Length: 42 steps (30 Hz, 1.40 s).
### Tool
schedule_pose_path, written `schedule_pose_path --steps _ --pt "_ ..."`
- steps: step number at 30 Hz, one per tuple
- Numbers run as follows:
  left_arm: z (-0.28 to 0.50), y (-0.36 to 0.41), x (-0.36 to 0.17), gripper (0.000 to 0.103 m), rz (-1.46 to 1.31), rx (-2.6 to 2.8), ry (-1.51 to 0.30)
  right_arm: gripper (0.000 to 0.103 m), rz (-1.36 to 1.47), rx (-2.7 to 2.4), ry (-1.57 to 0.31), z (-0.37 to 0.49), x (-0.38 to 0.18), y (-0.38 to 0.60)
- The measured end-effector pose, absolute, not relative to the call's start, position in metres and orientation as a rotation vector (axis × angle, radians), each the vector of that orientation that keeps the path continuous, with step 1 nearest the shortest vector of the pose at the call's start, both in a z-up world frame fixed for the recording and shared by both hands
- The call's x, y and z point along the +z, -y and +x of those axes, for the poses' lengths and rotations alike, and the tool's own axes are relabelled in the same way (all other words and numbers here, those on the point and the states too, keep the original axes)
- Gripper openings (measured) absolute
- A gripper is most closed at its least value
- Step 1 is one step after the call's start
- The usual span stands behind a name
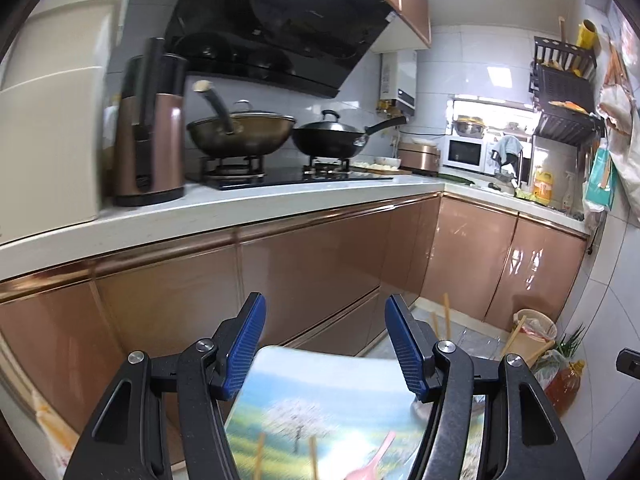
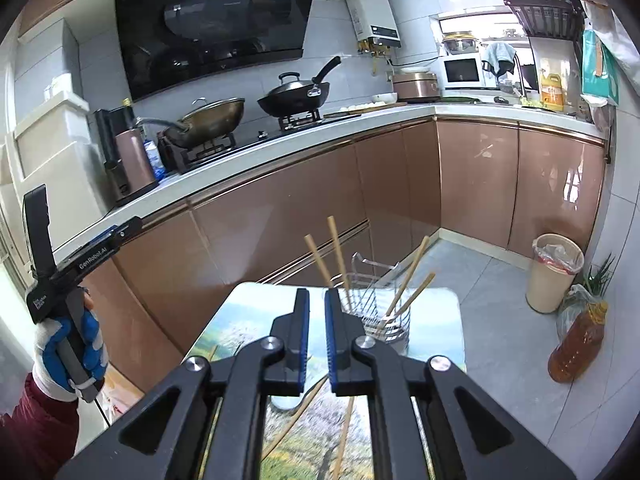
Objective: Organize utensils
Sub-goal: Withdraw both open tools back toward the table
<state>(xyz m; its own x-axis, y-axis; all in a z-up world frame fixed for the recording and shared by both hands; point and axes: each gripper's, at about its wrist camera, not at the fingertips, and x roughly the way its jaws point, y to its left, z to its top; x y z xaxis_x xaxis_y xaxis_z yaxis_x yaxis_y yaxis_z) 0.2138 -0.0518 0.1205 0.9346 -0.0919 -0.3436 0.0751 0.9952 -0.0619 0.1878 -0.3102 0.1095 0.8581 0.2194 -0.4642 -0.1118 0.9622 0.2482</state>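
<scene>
From my feed I see a white countertop point(image 2: 280, 144) running over glossy copper cabinet doors point(image 2: 280, 200). On the stove sit a lidded brass-coloured wok point(image 1: 240, 130) and, just beside it, a black wok point(image 1: 332, 140) with its lid on. A black range hood point(image 1: 272, 28) hangs above them. A brown kettle point(image 1: 150, 136) stands near the stove. A white microwave point(image 2: 460, 70) sits in the far corner. On the floor a beige bin point(image 2: 554, 272) stands near a bottle of oil point(image 2: 576, 346).
</scene>
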Motion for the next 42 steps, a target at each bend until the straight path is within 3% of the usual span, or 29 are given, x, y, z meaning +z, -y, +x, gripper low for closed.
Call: schedule_pose_path --steps 12,42 --pt "0.172 -0.008 0.084 0.061 -0.031 -0.064 -0.507 0.008 0.216 0.192 -0.638 0.157 0.07 0.274" --pt "0.251 0.002 -0.08 0.061 -0.032 -0.1 -0.965 0.008 0.176 0.293 -1.15 0.261 -0.143 0.2"
